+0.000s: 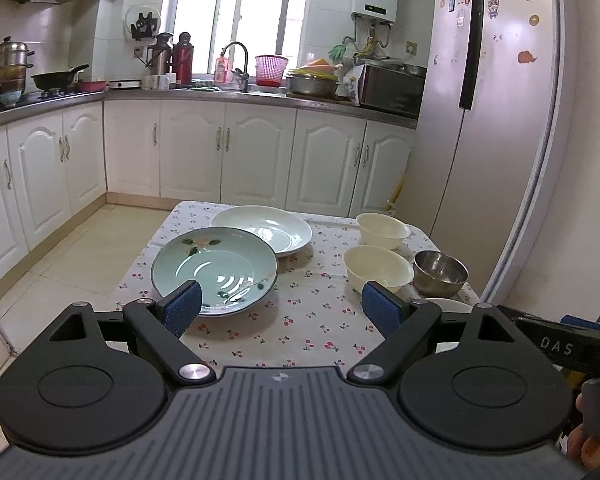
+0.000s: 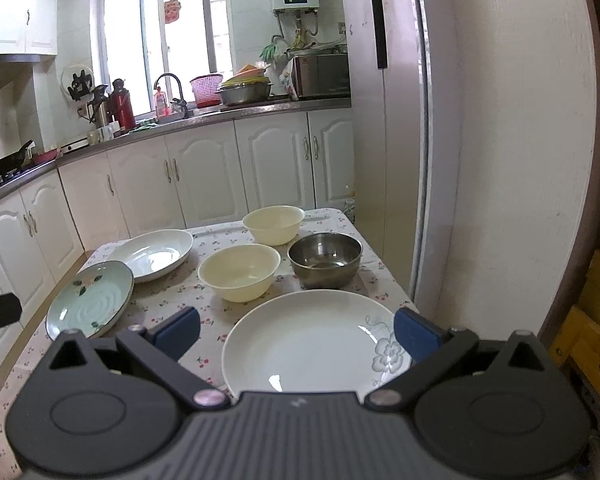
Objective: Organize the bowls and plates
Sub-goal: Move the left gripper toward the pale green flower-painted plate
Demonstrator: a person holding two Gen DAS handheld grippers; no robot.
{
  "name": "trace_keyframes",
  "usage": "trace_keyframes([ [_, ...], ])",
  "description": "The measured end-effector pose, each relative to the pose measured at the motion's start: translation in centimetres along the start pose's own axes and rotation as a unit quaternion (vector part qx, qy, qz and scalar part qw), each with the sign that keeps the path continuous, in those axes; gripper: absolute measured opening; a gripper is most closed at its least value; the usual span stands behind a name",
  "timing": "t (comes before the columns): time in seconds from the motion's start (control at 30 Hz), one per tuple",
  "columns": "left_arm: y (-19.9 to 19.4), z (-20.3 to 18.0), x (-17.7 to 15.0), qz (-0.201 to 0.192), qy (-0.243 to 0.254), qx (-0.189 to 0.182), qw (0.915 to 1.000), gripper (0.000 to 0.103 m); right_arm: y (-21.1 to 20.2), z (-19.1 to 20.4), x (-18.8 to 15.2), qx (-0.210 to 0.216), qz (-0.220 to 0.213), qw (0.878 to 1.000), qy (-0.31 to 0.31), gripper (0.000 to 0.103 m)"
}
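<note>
On a cherry-print tablecloth (image 1: 300, 320) lie a green floral plate (image 1: 216, 270) (image 2: 90, 300), a plain white plate (image 1: 264, 228) (image 2: 154, 254), two cream bowls (image 1: 378, 266) (image 1: 382, 230) (image 2: 240, 272) (image 2: 274, 224), a steel bowl (image 1: 440, 272) (image 2: 326, 260) and a white plate with a grey flower (image 2: 316, 344). My left gripper (image 1: 280, 308) hangs open above the near cloth, its left pad over the green plate's rim. My right gripper (image 2: 296, 336) is open, its pads on either side of the flowered plate, holding nothing.
The table stands in a kitchen. A tall fridge (image 1: 492, 120) (image 2: 384, 120) rises close on the right of it. White cabinets (image 1: 220, 152) and a cluttered counter with a sink (image 1: 236, 80) run behind. Tiled floor (image 1: 68, 264) lies to the left.
</note>
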State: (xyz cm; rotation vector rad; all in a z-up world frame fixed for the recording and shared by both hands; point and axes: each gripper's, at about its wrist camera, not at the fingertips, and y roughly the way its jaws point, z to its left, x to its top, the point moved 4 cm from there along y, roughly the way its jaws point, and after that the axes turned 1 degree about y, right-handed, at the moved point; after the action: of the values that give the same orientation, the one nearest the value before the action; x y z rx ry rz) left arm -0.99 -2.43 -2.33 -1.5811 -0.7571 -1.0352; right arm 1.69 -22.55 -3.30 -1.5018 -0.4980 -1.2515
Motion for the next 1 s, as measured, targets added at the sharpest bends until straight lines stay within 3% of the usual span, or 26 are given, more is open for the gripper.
trace_keyframes([
  [0.4, 1.2, 0.3, -0.1, 0.024, -0.009, 0.007, 0.9996, 0.103, 0.3, -0.8, -0.3, 0.037, -0.005, 0.999, 0.033, 0.102],
  [0.8, 3.6, 5.3, 0.3, 0.028, -0.067, 0.061, 0.9955, 0.103, 1.9, 1.9, -0.1, 0.120, 0.002, 0.992, 0.025, 0.102],
  [1.0, 4.4, 7.4, 0.1, 0.033, -0.089, 0.082, 0.9921, 0.103, 3.5, 3.4, 0.2, 0.136, 0.018, 0.991, 0.013, 0.102],
])
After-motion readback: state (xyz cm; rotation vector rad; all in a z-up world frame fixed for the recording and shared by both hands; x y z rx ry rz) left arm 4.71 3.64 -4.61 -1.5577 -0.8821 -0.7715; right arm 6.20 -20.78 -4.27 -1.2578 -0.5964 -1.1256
